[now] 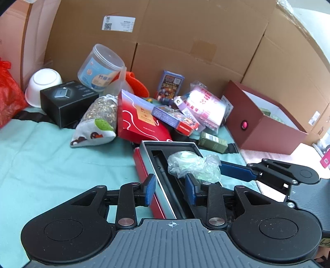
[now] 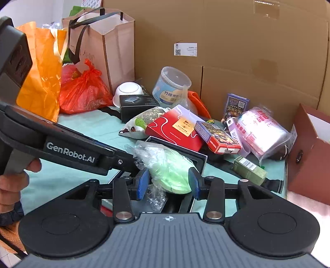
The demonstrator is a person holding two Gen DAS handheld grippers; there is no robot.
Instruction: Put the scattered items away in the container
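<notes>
**Green bundle between right fingers, over open case**

Left wrist: left gripper point(image 1: 170, 190) fingers apart, straddling the open case point(image 1: 165, 156) wall — nothing clamped. Maroon box point(image 1: 266, 121) sits far right.

Right wrist: right gripper point(image 2: 168, 183) fingers flank the plastic-wrapped green bundle point(image 2: 169, 167) — contact unclear, grip can't tell.

You see a soft teal cloth point(image 1: 51, 156) spread flat under everything. Behind it stand big brown cardboard boxes point(image 1: 185, 41) like a wall, one with a white label point(image 2: 185, 49) stuck on it. To your left a white wall point(image 2: 41, 12) shows. Bright daylight falls on a pink patch point(image 2: 305, 208) at your right.
</notes>
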